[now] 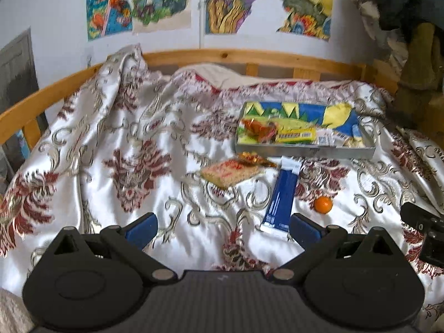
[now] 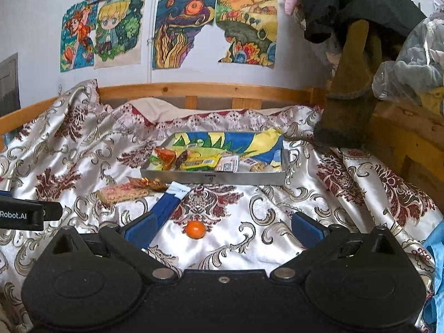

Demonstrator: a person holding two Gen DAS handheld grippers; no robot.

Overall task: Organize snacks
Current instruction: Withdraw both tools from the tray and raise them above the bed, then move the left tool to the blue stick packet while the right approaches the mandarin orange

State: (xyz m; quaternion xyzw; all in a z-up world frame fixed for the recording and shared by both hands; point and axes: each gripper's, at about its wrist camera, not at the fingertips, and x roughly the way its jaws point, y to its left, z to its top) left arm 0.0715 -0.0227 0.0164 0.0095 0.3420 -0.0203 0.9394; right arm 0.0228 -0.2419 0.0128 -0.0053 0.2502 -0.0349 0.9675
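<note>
Spread wide and empty on both the left gripper (image 1: 223, 229) and right gripper (image 2: 223, 229); lower straight over the orange (image 2: 196, 229) lying before the tray (image 2: 213, 178), pinch gently, mind rolling.

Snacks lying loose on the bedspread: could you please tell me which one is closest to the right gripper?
The small round orange, lying just ahead of the open right gripper. The blue packet, pink bar and gold wrapper lie farther off, nearer the tray.
</note>
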